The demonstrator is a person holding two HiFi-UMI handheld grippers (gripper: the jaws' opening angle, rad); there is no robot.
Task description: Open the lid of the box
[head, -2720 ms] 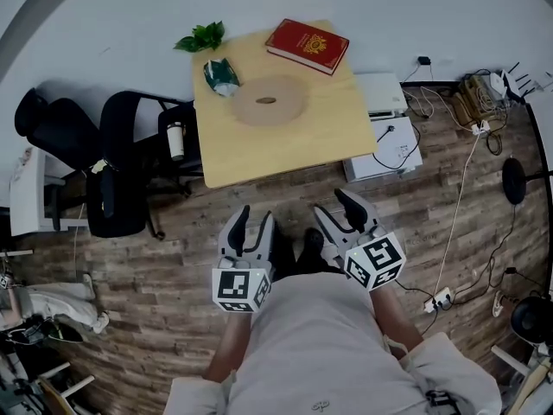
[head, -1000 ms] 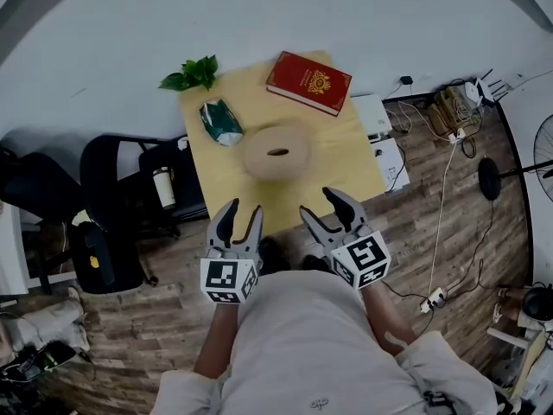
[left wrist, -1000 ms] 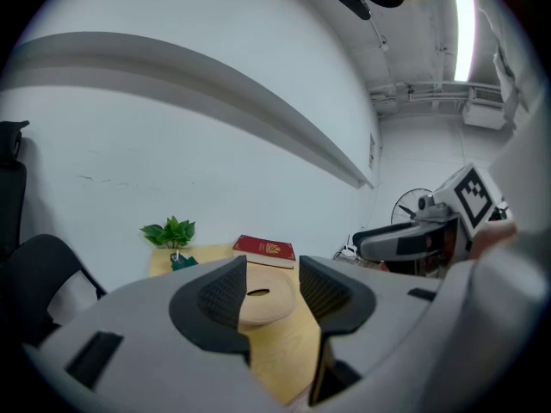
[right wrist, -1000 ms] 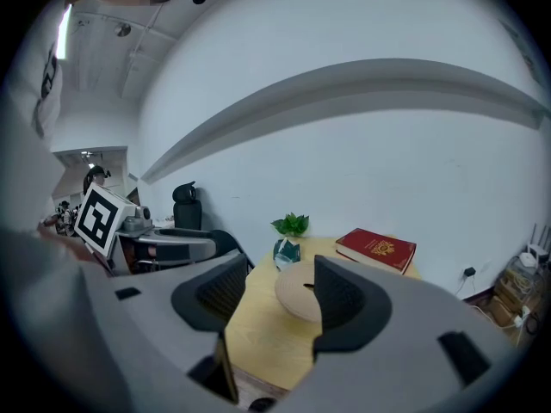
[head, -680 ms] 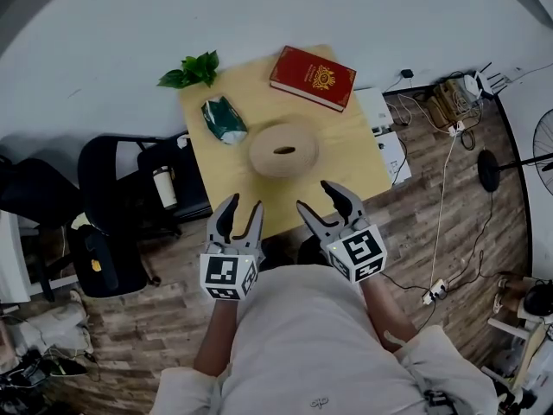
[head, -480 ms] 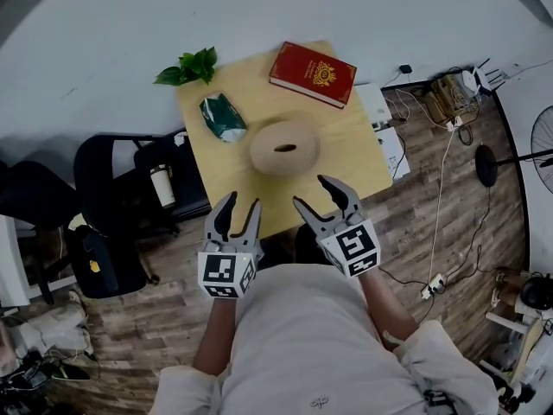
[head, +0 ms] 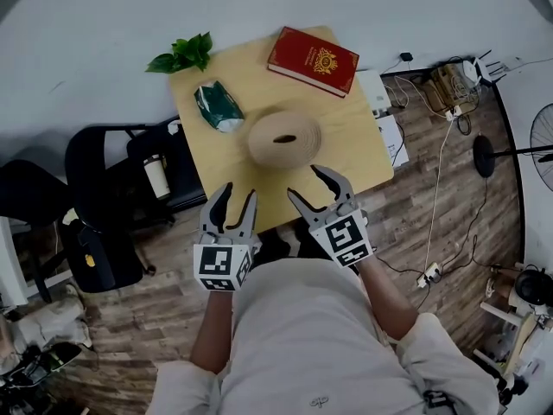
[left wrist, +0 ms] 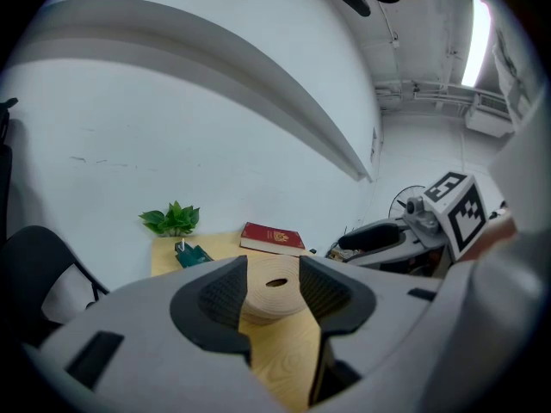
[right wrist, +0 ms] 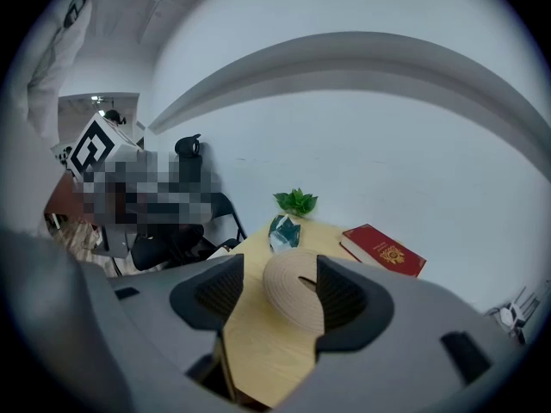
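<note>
two grippers, both empty, and the lid (head: 294, 130) is not yet touched, so i judge this to be the approach, before any grasp.

the round wooden box (head: 263, 150) sits near the middle of the table (head: 350, 150), closed, with the lid's slot facing up. a red book (head: 313, 60) lies behind it at the far edge. a green packet (head: 216, 106) lies off to its left, and a small plant (head: 183, 54) sits at the far left corner.

my left gripper (head: 235, 199) hangs over the table's near edge with its jaws spread. in the left gripper view i see the box through the gap, but it is beyond the tips, not between them. my right gripper (head: 311, 188) is a little further in and nearer the box, though short of touching it. its jaws have just been opening and now stand wide, with nothing between them. in the right gripper view the box shows in the gap, closer to the right-hand jaw.

next, i think one gripper has to reach the lid's rim and close on it. the other may need to steady the body of the box, so the whole thing doesn't come up with the lid. the right one looks better placed for the lid. the rim is low and rounded, so a shallow bite could slip.
</note>
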